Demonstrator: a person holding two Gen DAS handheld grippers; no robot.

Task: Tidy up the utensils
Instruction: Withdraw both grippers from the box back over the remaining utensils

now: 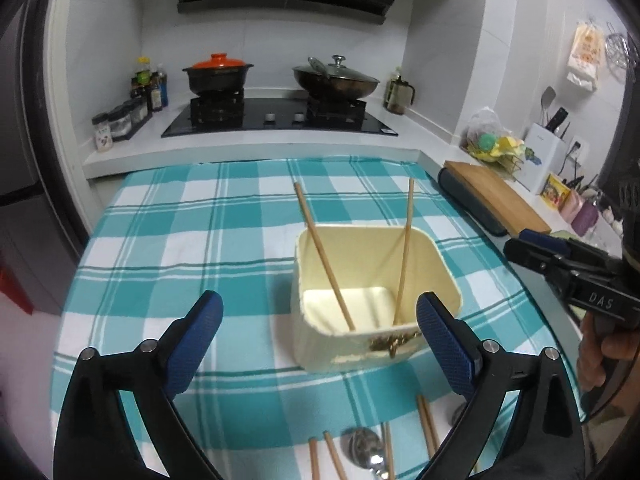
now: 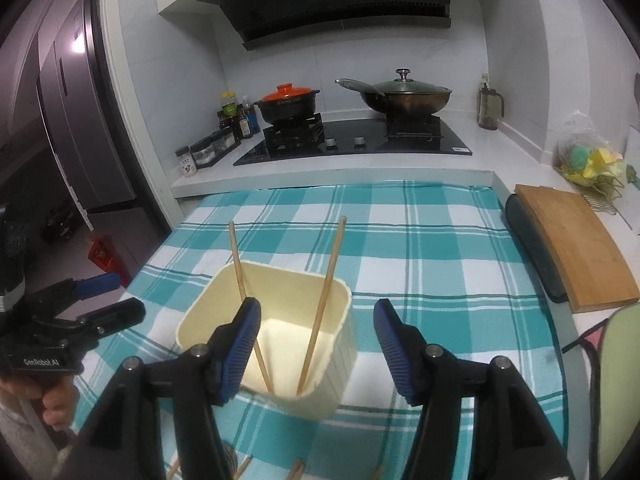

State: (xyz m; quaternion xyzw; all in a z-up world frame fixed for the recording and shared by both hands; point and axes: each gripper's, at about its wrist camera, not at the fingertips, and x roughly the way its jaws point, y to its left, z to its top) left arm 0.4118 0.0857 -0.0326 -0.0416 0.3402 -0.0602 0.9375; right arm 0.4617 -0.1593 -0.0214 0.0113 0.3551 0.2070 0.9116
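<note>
A cream bin (image 1: 376, 280) is sitting on the checked tablecloth (image 1: 180, 240), holding two chopsticks (image 1: 324, 256) leaning apart. Both the left gripper (image 1: 320, 336) and right gripper (image 2: 316, 344) are hovering spread and empty. More chopsticks (image 1: 426, 424) and a spoon (image 1: 362, 446) are lying just before the bin.

Wooden chopsticks (image 1: 326, 254), matt; cream plastic bin (image 1: 440, 276), smooth; checked cloth (image 1: 192, 240) on tabletop; glossy metal spoon (image 1: 362, 444).
</note>
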